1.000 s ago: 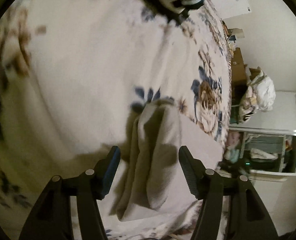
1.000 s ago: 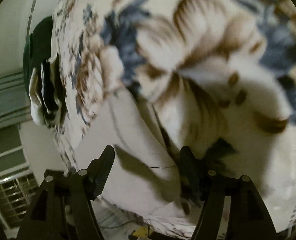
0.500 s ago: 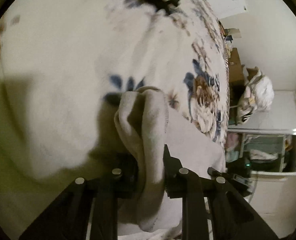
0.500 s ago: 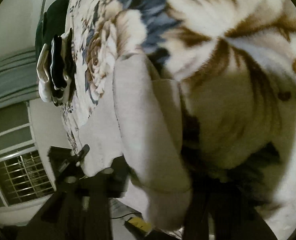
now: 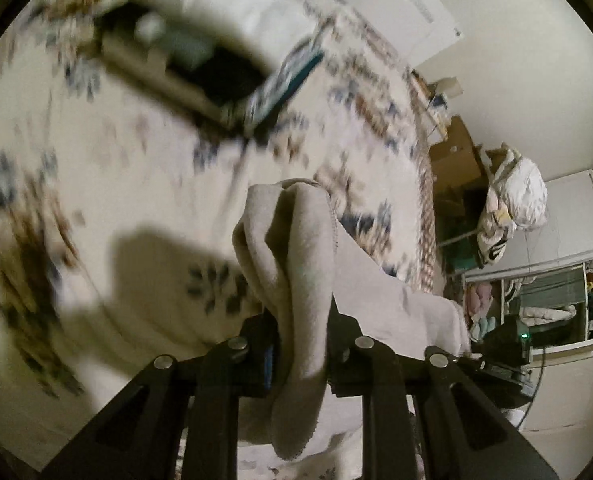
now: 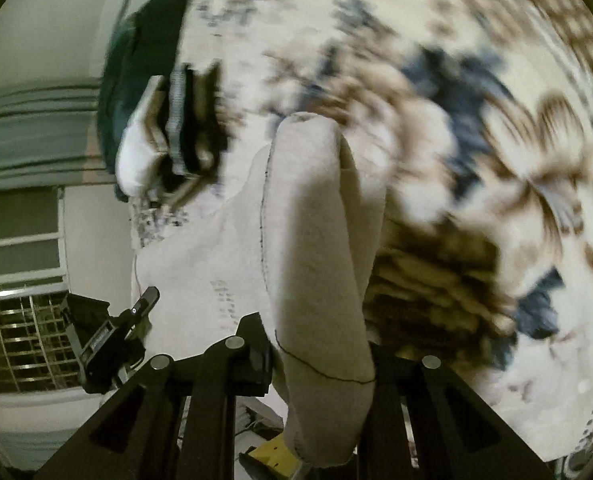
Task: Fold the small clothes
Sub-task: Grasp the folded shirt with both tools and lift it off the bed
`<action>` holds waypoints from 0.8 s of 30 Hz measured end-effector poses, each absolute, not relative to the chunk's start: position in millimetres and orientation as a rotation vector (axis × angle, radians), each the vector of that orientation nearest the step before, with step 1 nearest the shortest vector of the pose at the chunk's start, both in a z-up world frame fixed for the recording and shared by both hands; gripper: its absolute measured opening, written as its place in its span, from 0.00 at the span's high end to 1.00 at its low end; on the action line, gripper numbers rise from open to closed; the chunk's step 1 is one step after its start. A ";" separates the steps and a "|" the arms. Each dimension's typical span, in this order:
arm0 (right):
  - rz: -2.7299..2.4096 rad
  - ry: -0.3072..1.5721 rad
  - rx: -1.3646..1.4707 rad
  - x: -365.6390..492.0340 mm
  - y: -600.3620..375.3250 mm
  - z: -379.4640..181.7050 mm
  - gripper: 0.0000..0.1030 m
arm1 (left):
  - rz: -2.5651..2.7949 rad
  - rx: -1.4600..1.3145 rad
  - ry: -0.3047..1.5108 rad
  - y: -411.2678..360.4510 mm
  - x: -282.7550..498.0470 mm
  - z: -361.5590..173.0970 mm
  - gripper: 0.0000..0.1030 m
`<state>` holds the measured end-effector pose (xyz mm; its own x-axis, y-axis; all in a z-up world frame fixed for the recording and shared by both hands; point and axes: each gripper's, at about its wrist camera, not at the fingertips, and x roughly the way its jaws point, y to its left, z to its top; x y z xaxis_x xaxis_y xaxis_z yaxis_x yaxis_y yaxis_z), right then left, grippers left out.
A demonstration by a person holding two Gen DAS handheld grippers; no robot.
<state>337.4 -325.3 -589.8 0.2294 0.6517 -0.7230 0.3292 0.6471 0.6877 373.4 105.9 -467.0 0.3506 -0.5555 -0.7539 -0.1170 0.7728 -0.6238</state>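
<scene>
The left tool [image 5: 300, 344] has its two black fingers closed tight on a bunched fold of cloth [image 5: 296, 248]. The right tool [image 6: 320, 356] is likewise clamped on the same cloth, fingers pointing forward over the bed.

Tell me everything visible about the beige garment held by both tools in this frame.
The beige garment looks like soft fleecy cloth with a dark stitched seam along one edge. It is bunched into thick folds where the left tool and the right tool pinch it. The cloth sags between the two grips above the flowered bedspread. Its type cannot be told.
</scene>
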 end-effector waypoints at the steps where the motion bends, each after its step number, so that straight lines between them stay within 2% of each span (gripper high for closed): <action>1: 0.284 1.353 0.894 348.6 -316.4 -573.2 0.83 | -0.313 -0.650 1.184 109.7 382.2 -456.9 0.84; 7: 0.345 1.241 0.858 434.4 -254.2 -503.1 0.83 | -0.300 -0.576 1.083 161.6 455.4 -393.6 0.84; 13: 0.355 1.169 0.831 544.2 -171.9 -470.3 0.83 | -0.291 -0.459 0.989 222.0 554.1 -345.9 0.84; 19: 0.327 1.151 0.814 644.8 -115.1 -477.5 0.83 | -0.259 -0.343 0.978 259.0 642.3 -362.2 0.84; 24: 0.291 1.217 0.800 702.7 -85.1 -523.0 0.83 | -0.206 -0.280 1.036 271.5 677.1 -401.0 0.84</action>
<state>702.7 -85.1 -523.0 0.3508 0.5991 -0.7198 0.2086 0.6993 0.6837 677.1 271.5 -401.0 0.4952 -0.2984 -0.8159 0.0362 0.9455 -0.3237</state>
